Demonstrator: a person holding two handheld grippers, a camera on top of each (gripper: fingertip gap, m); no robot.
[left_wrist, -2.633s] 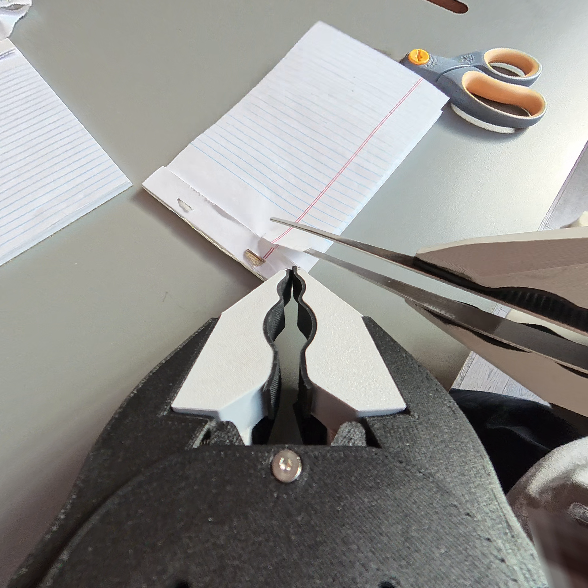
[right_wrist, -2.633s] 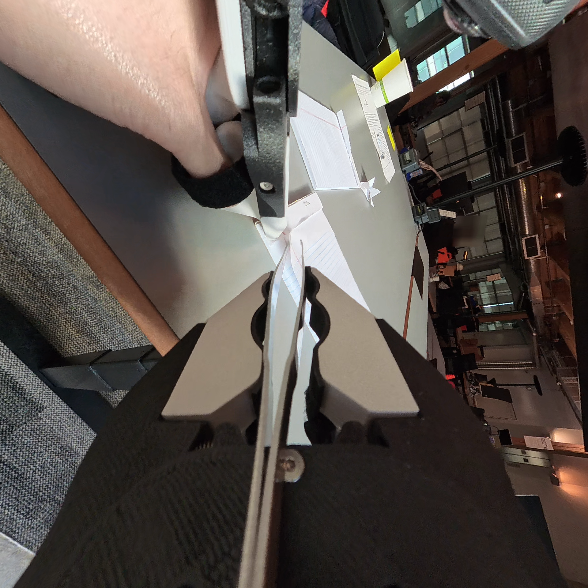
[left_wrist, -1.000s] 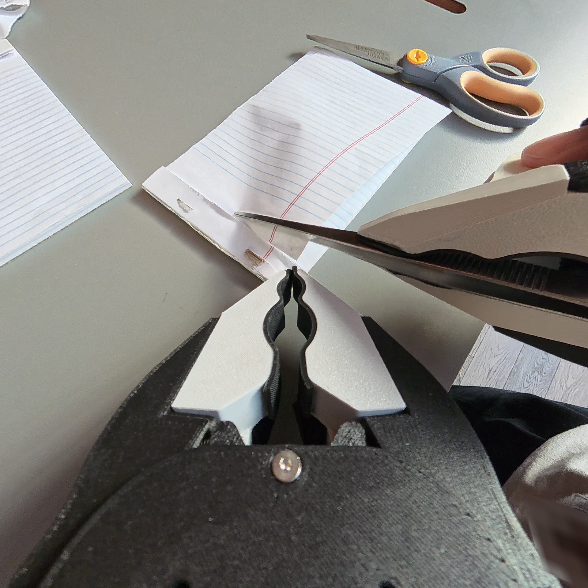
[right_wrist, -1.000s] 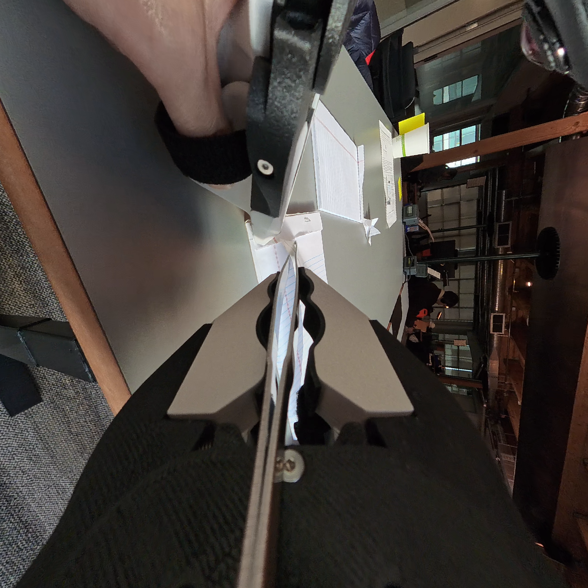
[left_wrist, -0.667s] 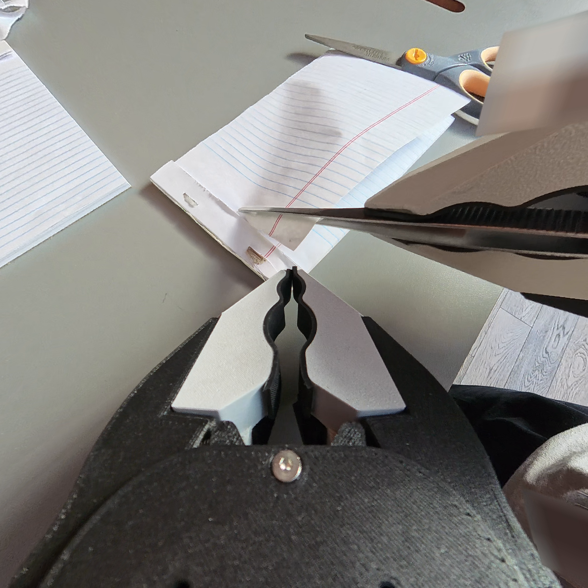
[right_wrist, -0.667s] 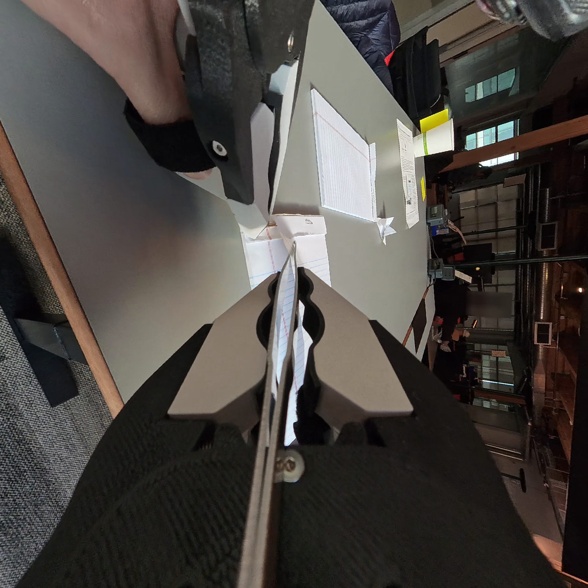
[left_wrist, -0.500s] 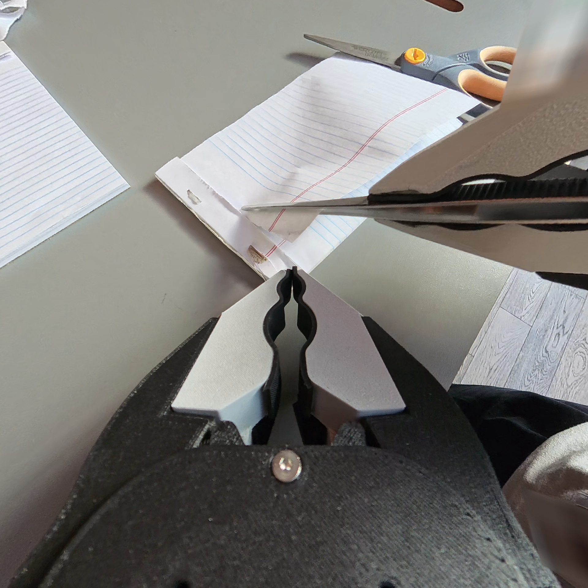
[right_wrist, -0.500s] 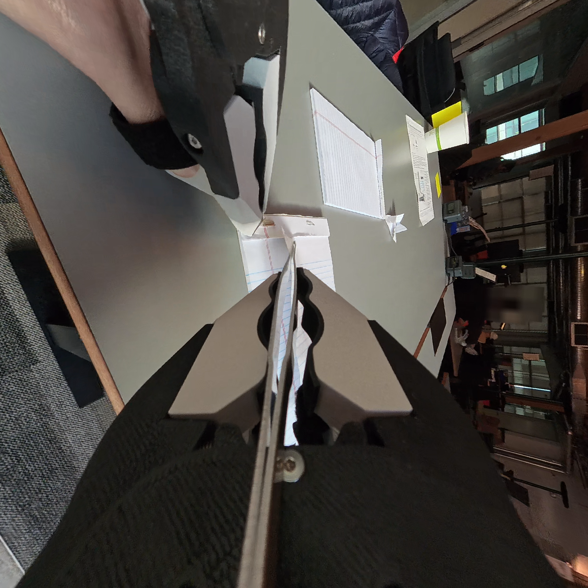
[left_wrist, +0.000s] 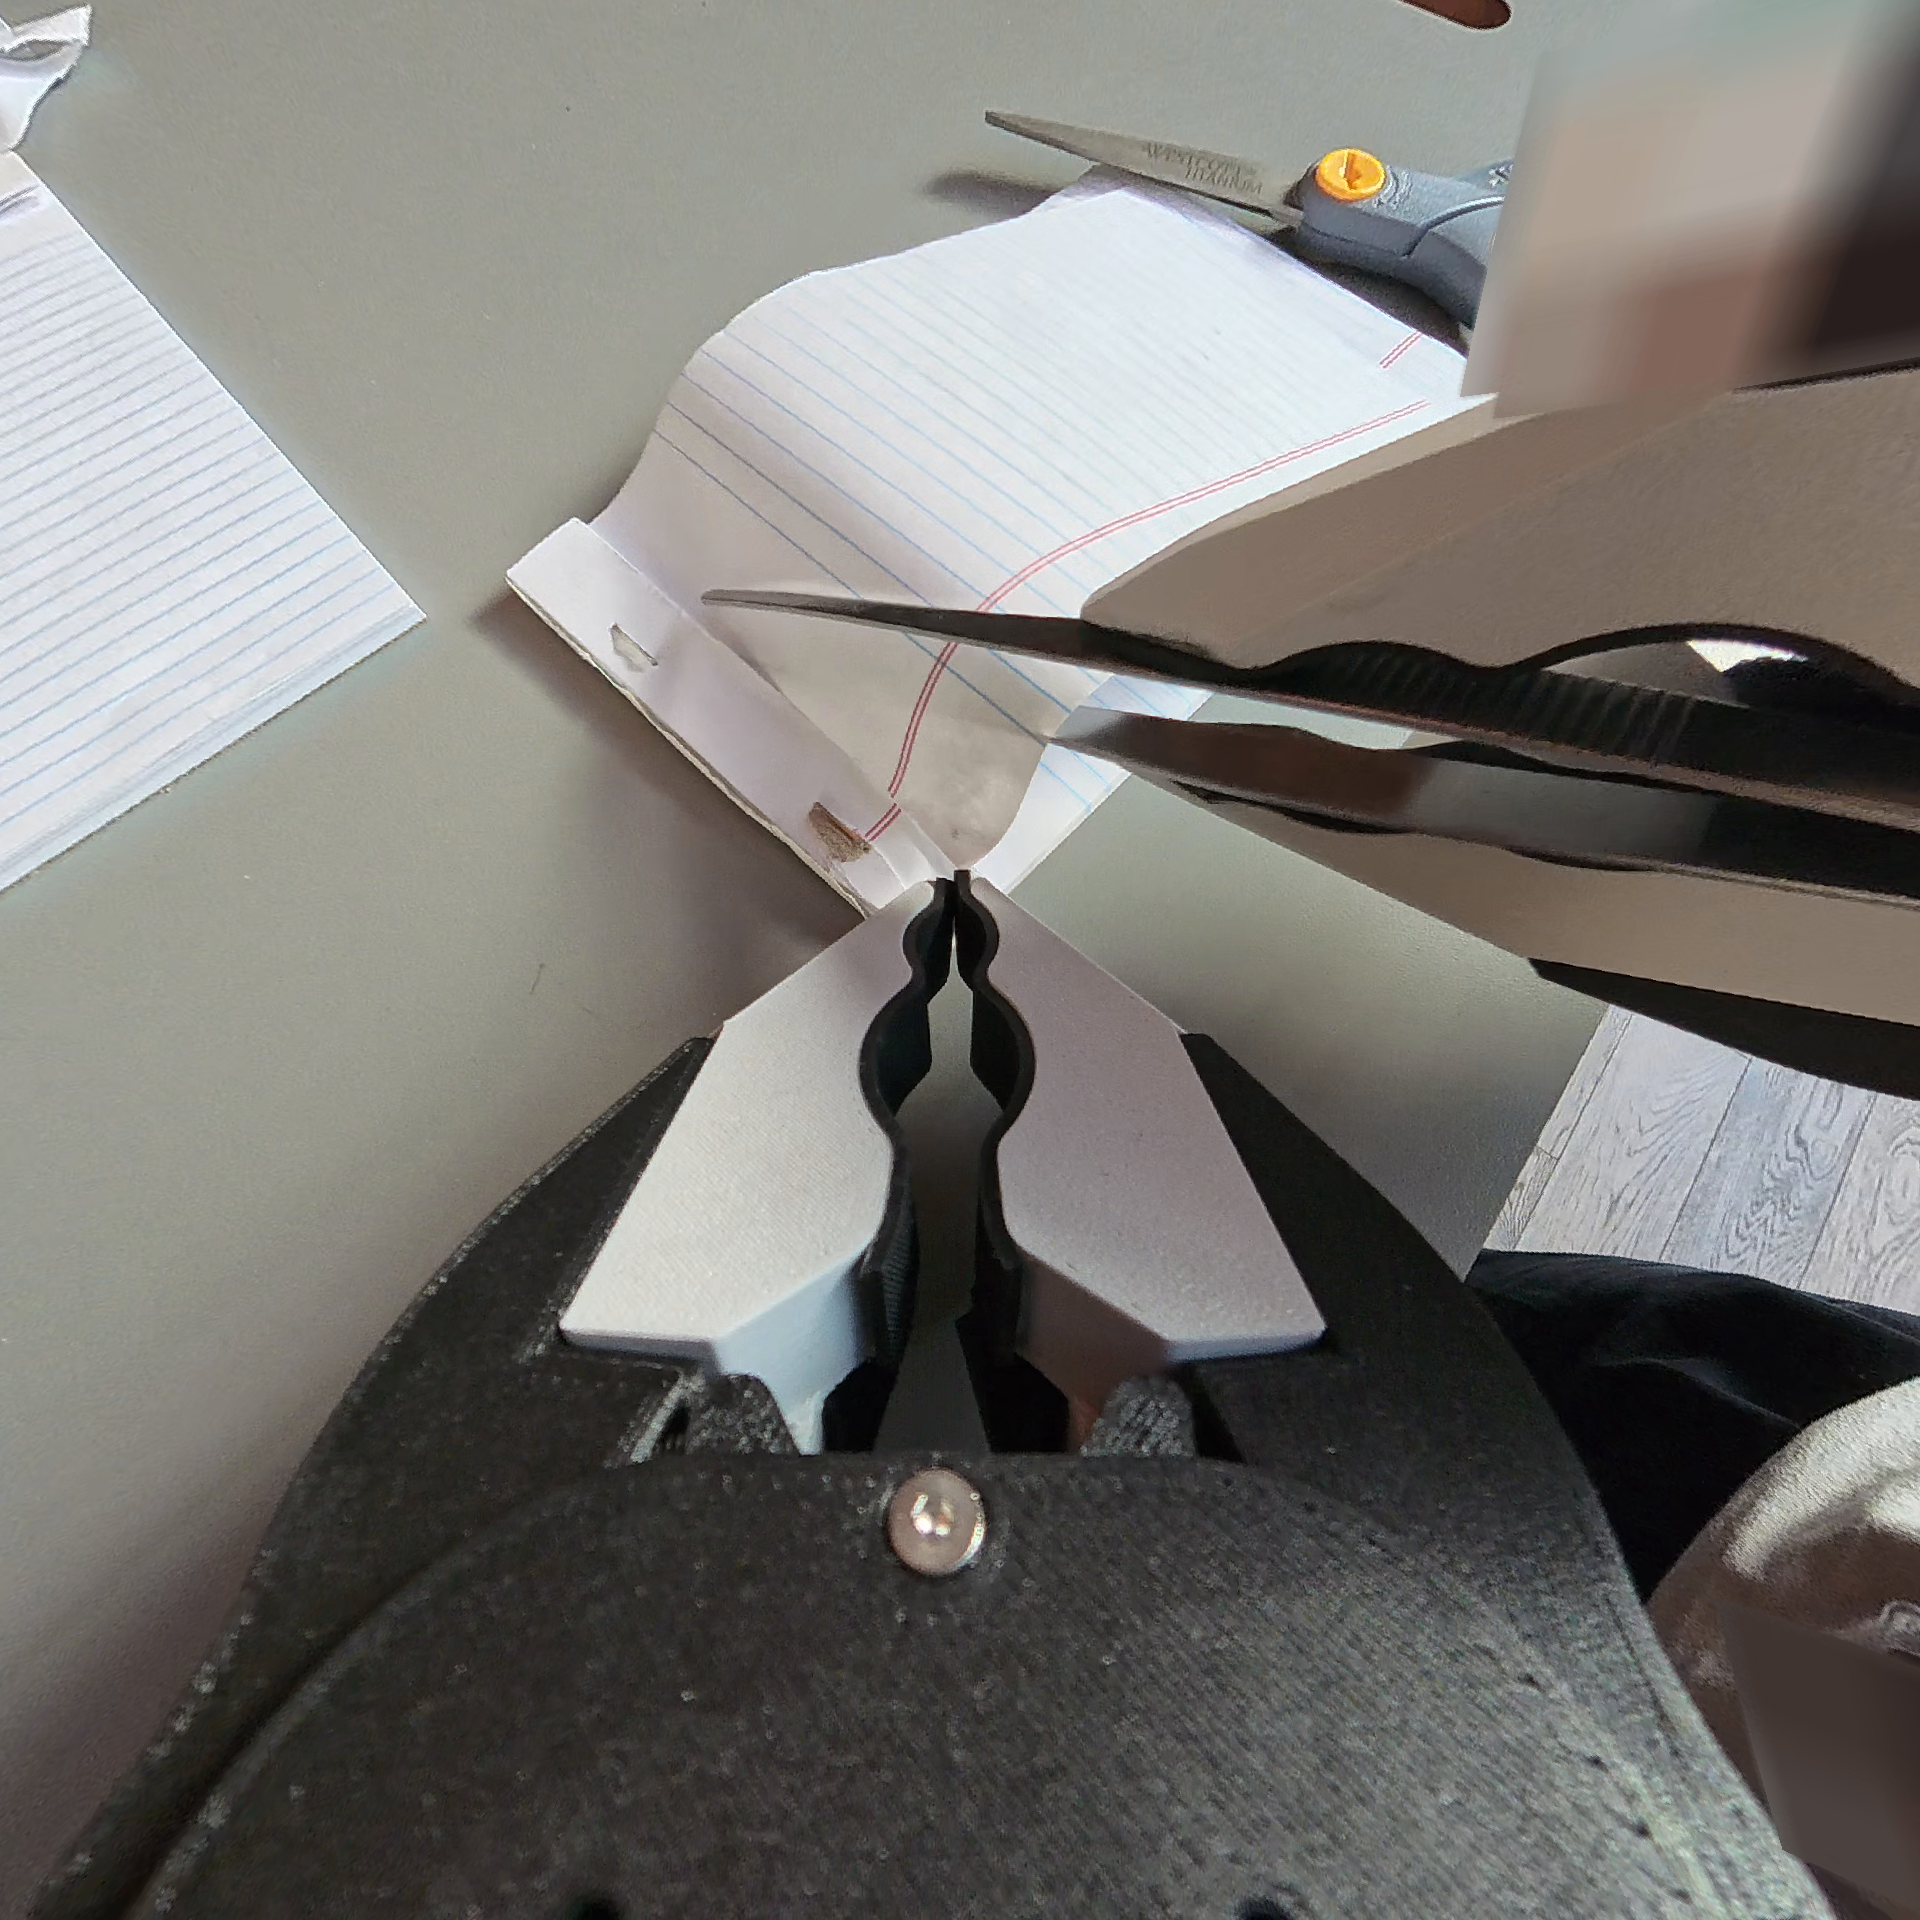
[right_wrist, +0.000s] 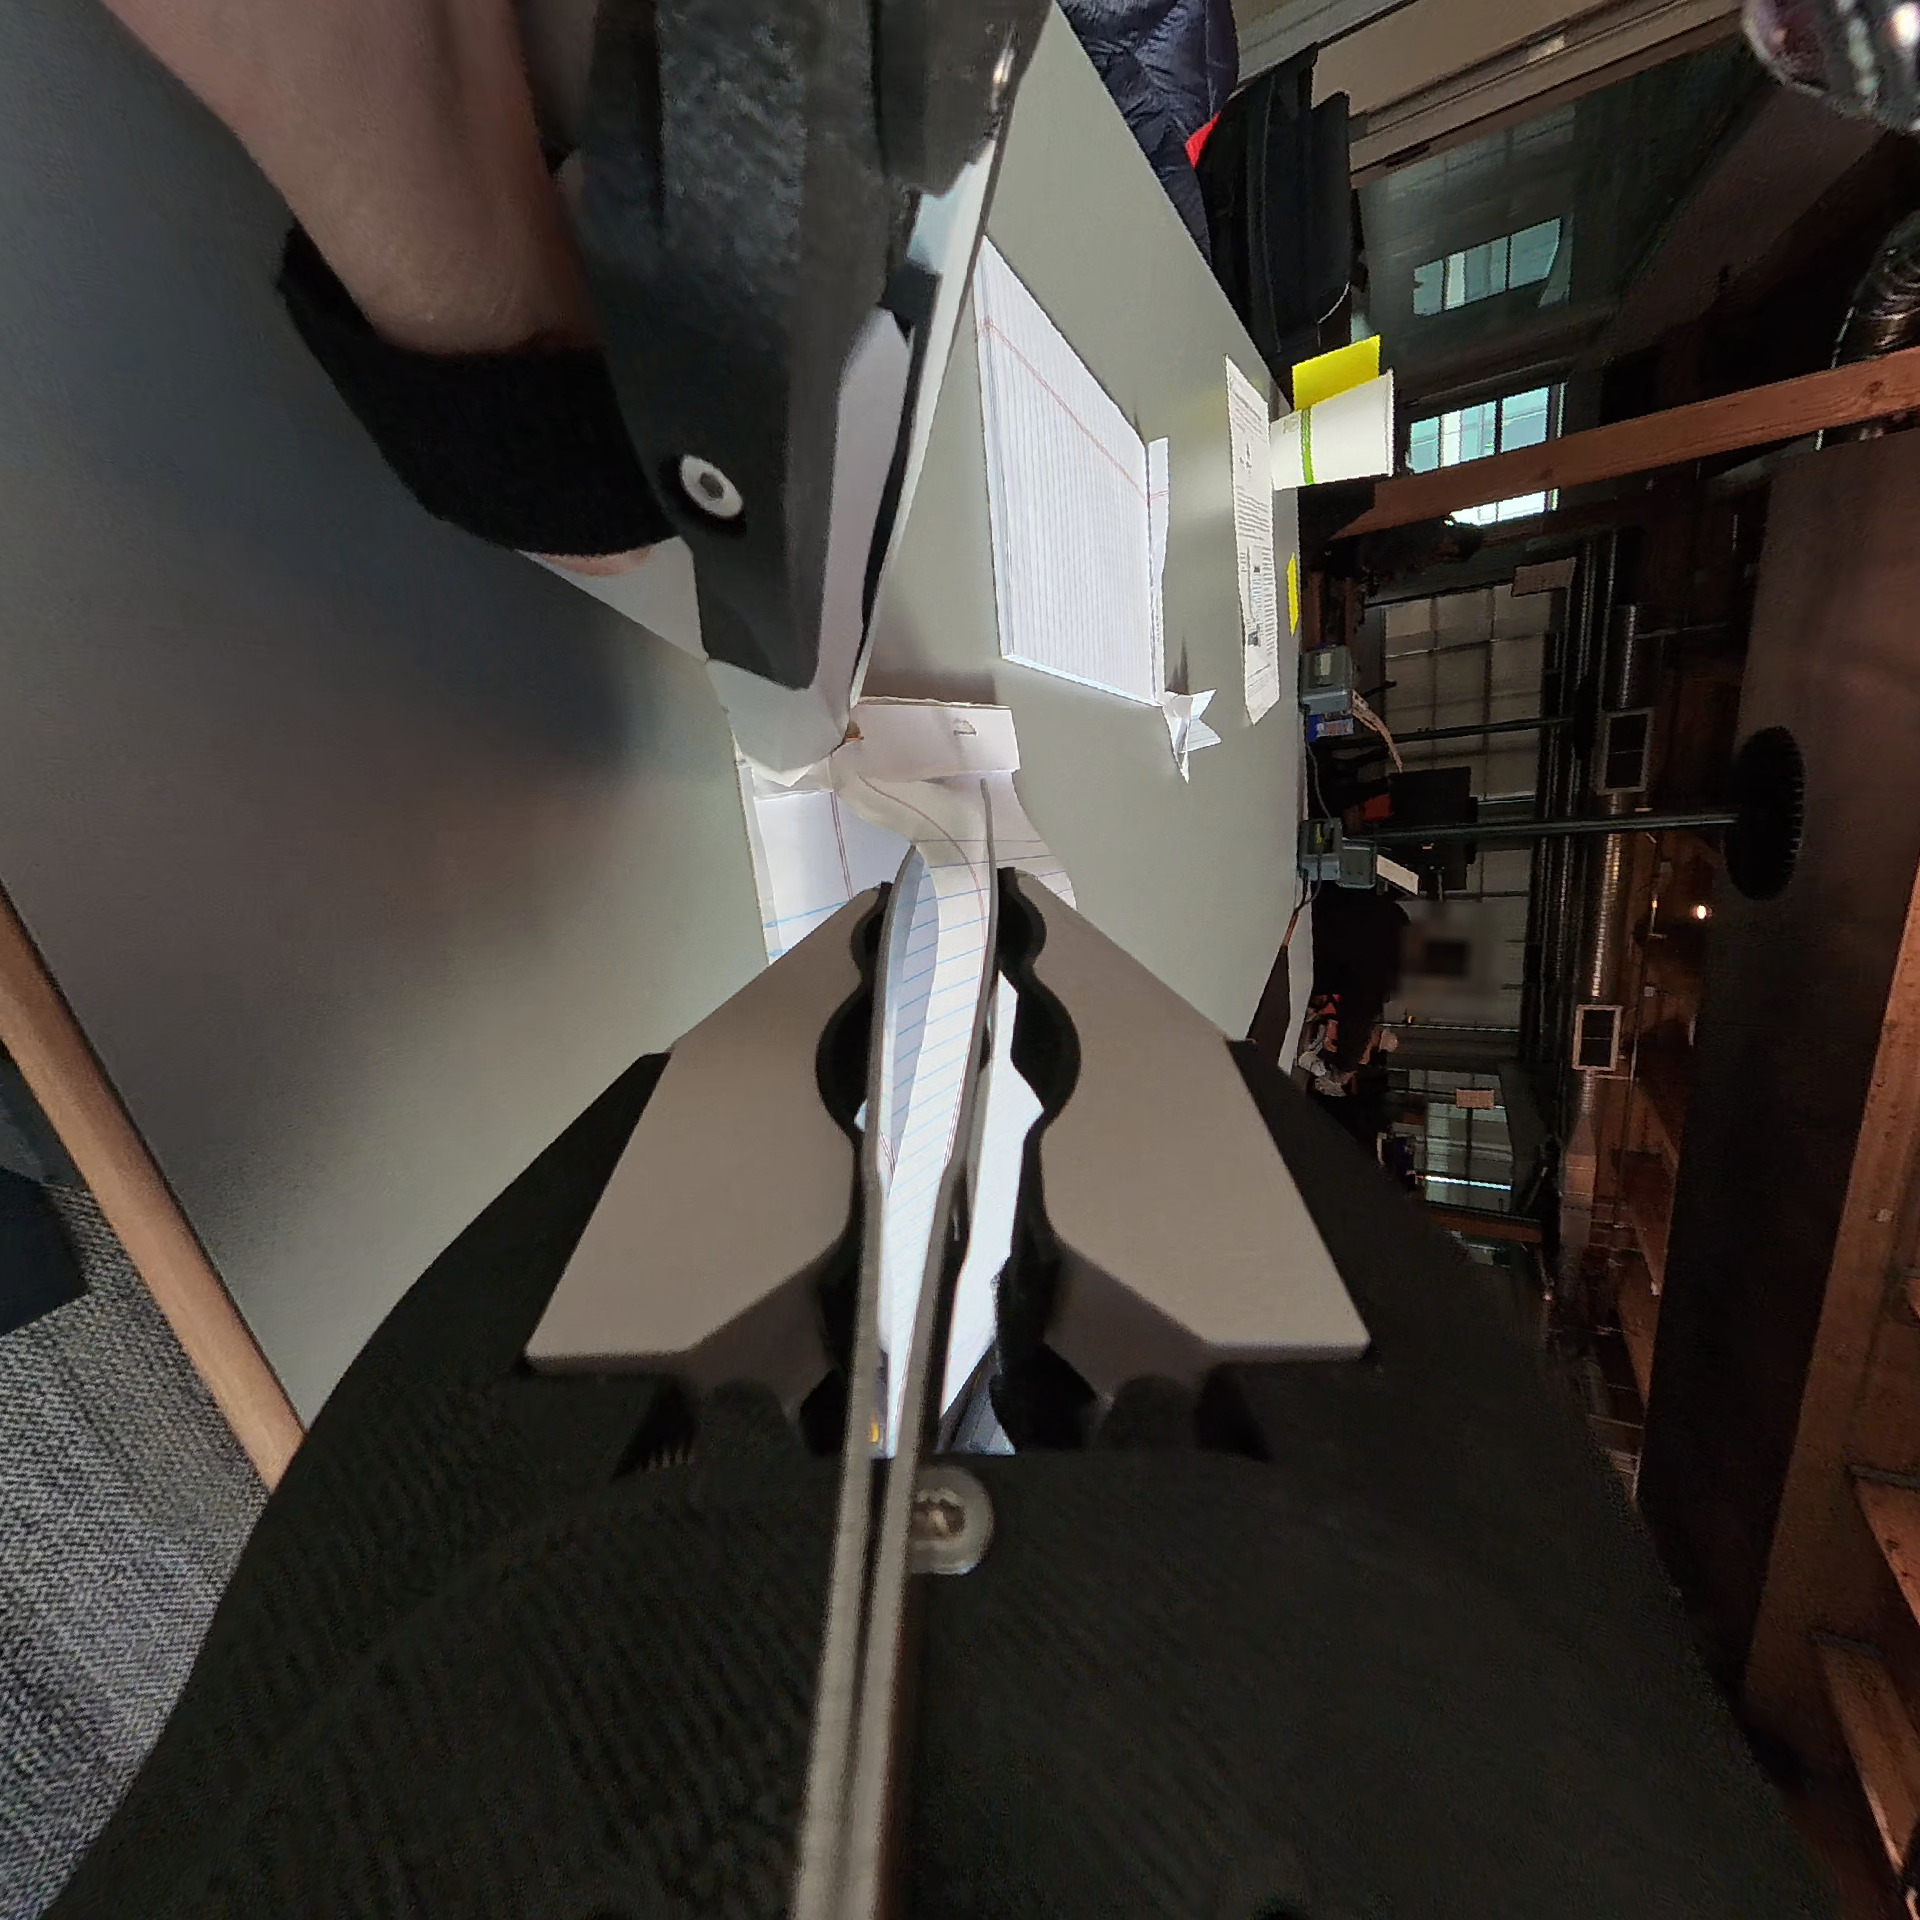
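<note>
Two pairs of fingers, both busy. My left gripper (left_wrist: 954, 888) has its fingers closed right down, tips together, and they seem to nip the nearest corner of the lined pad (left_wrist: 1039, 436), right at the end of its white binding strip (left_wrist: 717, 686). A torn staple mark (left_wrist: 836, 826) sits just left of my fingertips.

The pad lies on the grey surface (left_wrist: 312, 935) straight ahead of those fingers. Its top sheet buckles up beside them and curls away to the right.

My right gripper (right_wrist: 940, 883) is clamped on the steel scissors (left_wrist: 935, 623). The fingers stand a little apart and each pad presses a blade from outside. The blades are parted by a narrow gap and point out past my fingertips, and the lifted sheet runs between them. The upper tip hangs over the binding strip, just ahead and right of my left fingers.

That sheet looks thin and floppy to me. It will likely sag, crease or tear if pulled hard. The stapled strip with its card backing looks stiffer, so I judge that corner the sounder hold.

Far ahead and right lie grey-and-orange scissors (left_wrist: 1351, 197), partly under the pad's far edge. Well off to the left is a loose lined sheet (left_wrist: 156, 436).
</note>
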